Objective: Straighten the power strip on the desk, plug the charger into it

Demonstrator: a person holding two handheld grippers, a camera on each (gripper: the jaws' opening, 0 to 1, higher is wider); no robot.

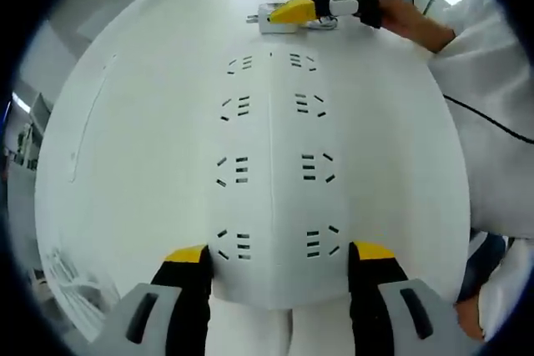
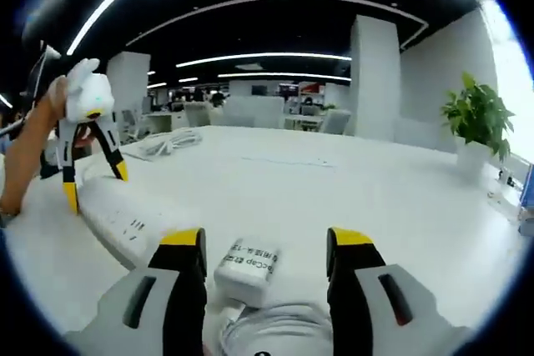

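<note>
strip: long white plastic power strip, centre frame, stiff, light; left gripper open, straddling its end
charger: small white block charger, bottom centre, slick; right gripper open around it, not holding

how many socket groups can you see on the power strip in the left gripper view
8 on the power strip, in two columns of four running from between the left gripper jaws toward the charger. More may be hidden at the near end, which runs out of view.

The room is bright. Long ceiling light strips shine from above, and daylight comes strongly from a window at the side. The white surface is almost washed out, with soft shadows. Straight lines bend strongly near the picture edges.
</note>
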